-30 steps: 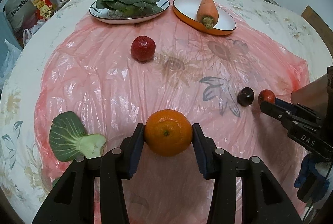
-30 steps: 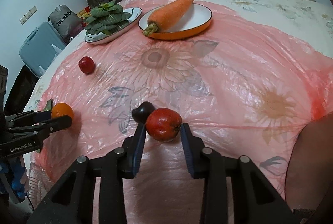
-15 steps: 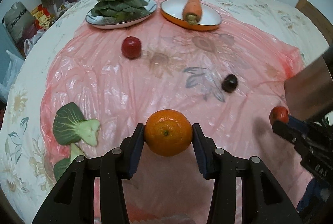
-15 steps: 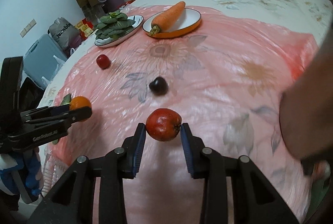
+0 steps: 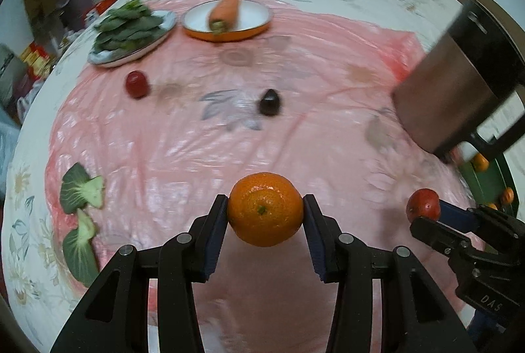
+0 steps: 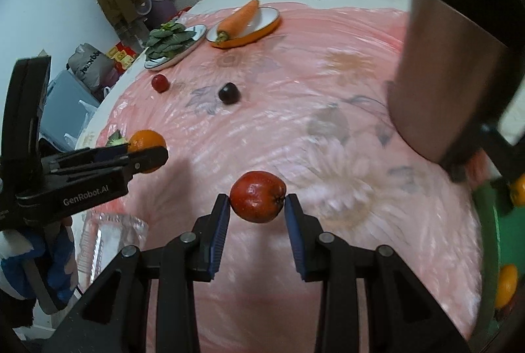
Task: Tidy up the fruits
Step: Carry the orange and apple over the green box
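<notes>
Left gripper (image 5: 265, 210) holds a round orange mandarin with a pitted skin (image 5: 265, 208) clamped between its two blue-padded fingers, lifted clear above the near part of the table, which is covered by a pink translucent plastic sheet with a faded flower print (image 5: 197, 130). Right gripper (image 6: 257, 202) grips a small dark-red glossy apple-like fruit (image 6: 257, 201) between its pads in the same way, also held off the sheet. In the left wrist view the right gripper appears at the right edge with the red fruit at its tip; in the right wrist view the left gripper appears at the left edge with the mandarin. On the sheet, toward the middle, lies a small dark purple, nearly black fruit (image 5: 269, 102); well apart to its left, nearer the left edge, a second small red round fruit (image 5: 136, 84). At the far edge of the sheet stand two dishes side by side: a white plate with an orange rim (image 5: 252, 25) carrying a whole orange carrot (image 5: 226, 10), and to its left a pale plate (image 5: 137, 52) piled with dark green leafy vegetables (image 5: 129, 26). Near the left edge, close to the camera, lie two cut pieces of green bok choy with pale stems (image 5: 80, 189). At the right edge a green container (image 6: 505, 238) holds several orange fruits (image 6: 507, 285); its shape is cut off by the frame. A blurred brown and black object (image 5: 459, 77) hangs above that side; cannot tell what it is.
</notes>
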